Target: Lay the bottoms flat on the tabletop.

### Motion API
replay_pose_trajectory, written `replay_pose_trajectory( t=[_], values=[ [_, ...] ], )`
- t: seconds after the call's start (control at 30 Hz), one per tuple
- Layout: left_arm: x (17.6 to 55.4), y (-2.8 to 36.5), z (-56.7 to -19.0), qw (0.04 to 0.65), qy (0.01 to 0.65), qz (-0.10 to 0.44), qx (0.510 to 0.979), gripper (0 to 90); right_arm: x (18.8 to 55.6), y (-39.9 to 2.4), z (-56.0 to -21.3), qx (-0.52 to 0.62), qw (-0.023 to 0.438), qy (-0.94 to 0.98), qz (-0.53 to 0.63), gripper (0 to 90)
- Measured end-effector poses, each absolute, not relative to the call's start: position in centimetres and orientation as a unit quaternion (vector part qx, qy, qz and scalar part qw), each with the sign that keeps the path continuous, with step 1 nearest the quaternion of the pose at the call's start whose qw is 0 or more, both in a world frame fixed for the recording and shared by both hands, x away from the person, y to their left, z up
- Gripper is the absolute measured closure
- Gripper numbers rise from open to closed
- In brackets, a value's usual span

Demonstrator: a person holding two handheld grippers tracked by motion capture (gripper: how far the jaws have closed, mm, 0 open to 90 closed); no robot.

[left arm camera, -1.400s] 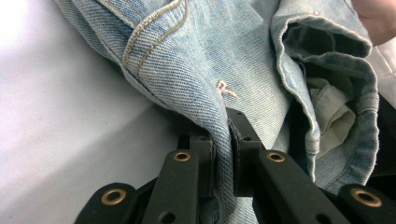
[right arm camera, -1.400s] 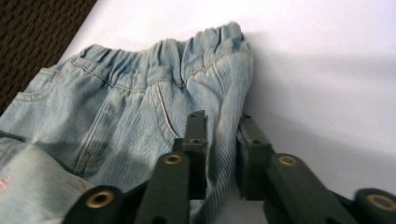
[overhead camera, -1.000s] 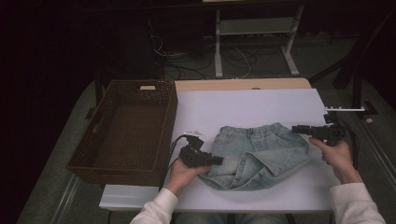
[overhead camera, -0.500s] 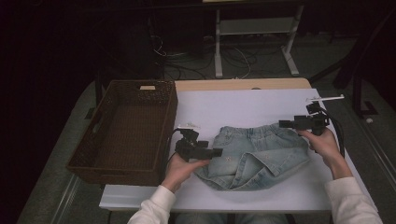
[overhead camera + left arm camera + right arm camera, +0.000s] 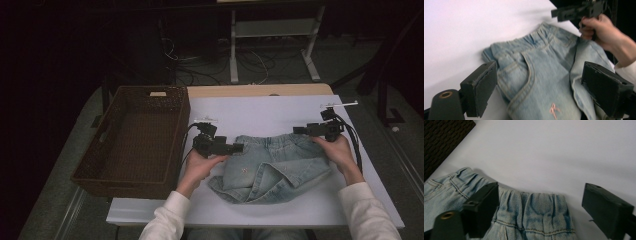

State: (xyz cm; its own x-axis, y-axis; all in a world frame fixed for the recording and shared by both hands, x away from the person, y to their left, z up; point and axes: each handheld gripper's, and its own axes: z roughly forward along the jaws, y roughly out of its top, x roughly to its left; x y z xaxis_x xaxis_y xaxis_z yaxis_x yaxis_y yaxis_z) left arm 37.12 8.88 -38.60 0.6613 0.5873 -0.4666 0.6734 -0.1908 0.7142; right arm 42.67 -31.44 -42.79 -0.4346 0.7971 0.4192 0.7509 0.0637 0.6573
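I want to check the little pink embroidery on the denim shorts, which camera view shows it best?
The left gripper view: the pink embroidery sits close and sharp on the denim shorts. The high view shows it as a faint speck; the right gripper view has the waistband.

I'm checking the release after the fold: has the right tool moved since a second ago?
Yes. In the high view the right tool has shifted left, away from the table's right edge, to above the denim shorts' waistband; its jaws have just been opening, nothing between them.

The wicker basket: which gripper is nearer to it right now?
Left. The left gripper hovers over the denim shorts' left edge, just right of the wicker basket. The right gripper is over the shorts' far right end, well away.
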Motion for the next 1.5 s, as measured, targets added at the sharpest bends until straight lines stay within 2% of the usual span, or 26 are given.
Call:
replay_pose_trajectory(
  t=[0.33, 0.43, 0.67, 0.93, 1.13, 1.3, 1.5],
  values=[
    [39.8, 7.8, -38.7, 0.49, 0.417, -0.06, 0.763, 15.7, 42.9, -32.1, -43.8, 0.538, 0.012, 0.737, 0.409, 27.4],
    [40.2, 7.4, -38.7, 0.48, 0.419, -0.049, 0.769, 16.0, 43.0, -32.3, -44.2, 0.539, 0.004, 0.742, 0.398, 32.3],
    [41.5, 7.0, -39.3, 0.467, 0.434, -0.052, 0.768, 16.2, 42.9, -31.9, -44.7, 0.533, -0.002, 0.758, 0.375, 49.4],
    [42.8, 7.1, -40.0, 0.454, 0.462, -0.027, 0.762, 18.0, 41.8, -31.7, -44.5, 0.52, 0.023, 0.767, 0.374, 69.3],
    [43.7, 7.0, -41.4, 0.428, 0.505, -0.003, 0.75, 23.6, 41.1, -31.5, -44.1, 0.517, 0.038, 0.771, 0.37, 74.3],
    [44.1, 6.4, -42.5, 0.418, 0.512, -0.011, 0.75, 25.9, 40.8, -32.0, -43.8, 0.521, 0.029, 0.765, 0.377, 74.6],
    [44.2, 5.7, -43.6, 0.394, 0.519, -0.02, 0.759, 38.1, 40.6, -32.9, -43.5, 0.526, 0.025, 0.758, 0.385, 74.6]
  ],
)
